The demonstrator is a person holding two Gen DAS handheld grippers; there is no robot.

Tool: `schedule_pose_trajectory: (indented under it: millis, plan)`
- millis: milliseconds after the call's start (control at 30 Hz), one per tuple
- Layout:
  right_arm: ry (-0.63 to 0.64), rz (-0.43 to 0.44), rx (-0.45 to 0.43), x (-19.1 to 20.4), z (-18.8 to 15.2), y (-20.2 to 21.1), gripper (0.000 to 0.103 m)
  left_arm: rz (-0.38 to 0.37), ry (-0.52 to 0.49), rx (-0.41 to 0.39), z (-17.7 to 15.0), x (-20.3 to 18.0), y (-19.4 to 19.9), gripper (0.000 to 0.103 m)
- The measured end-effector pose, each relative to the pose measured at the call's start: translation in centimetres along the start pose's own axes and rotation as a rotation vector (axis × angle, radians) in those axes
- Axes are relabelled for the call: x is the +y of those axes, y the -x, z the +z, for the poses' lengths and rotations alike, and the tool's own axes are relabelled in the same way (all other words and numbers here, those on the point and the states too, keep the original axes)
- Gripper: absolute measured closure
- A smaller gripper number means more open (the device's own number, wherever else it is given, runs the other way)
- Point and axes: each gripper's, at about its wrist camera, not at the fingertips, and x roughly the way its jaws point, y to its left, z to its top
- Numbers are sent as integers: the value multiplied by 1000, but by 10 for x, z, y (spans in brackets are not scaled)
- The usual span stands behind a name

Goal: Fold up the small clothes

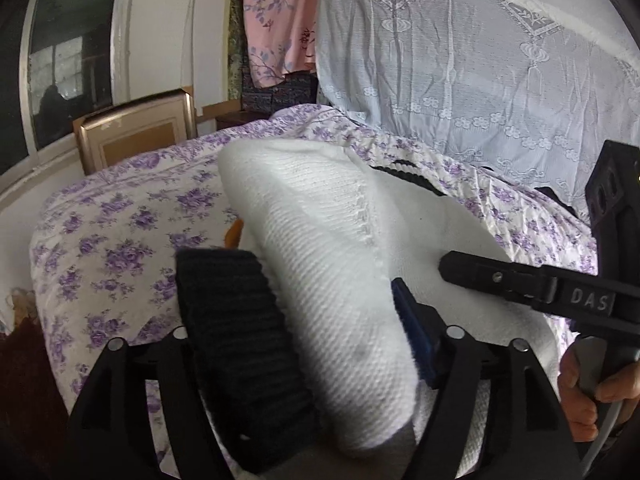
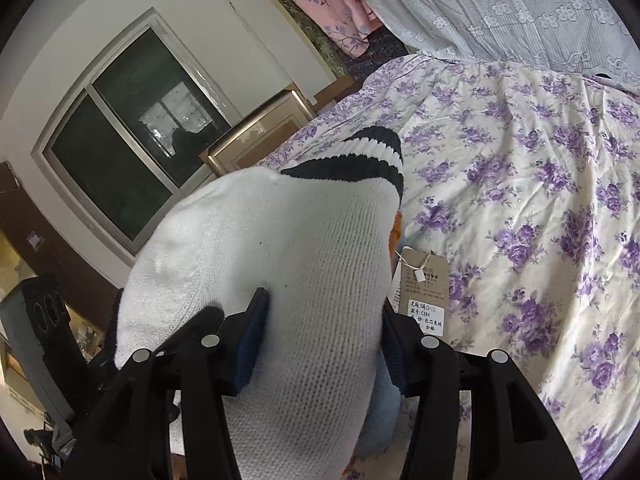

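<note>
A small white knit sweater (image 1: 320,264) with black ribbed trim (image 1: 236,344) is lifted above the flowered bed. My left gripper (image 1: 308,360) is shut on a bunched fold of it near the black hem. My right gripper (image 2: 324,344) is shut on another part of the same sweater (image 2: 296,264), whose black and white striped cuff (image 2: 368,156) points away. A paper tag (image 2: 424,292) hangs from the sweater. The right gripper also shows in the left wrist view (image 1: 520,284), at the right, held by a hand (image 1: 588,392).
The bed has a white sheet with purple flowers (image 2: 540,208). A pale blue lace cover (image 1: 480,72) drapes behind the bed. A gold picture frame (image 1: 136,132) leans by the window (image 2: 132,144). Pink floral cloth (image 1: 280,20) hangs on the wall.
</note>
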Motion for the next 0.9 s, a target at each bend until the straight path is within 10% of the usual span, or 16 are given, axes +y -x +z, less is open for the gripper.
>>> schedule_pose_trajectory:
  millis: [900]
  plan:
    - [156,-61,-95,24,-56,98,48,239,1,-3,-23,-28,78,26]
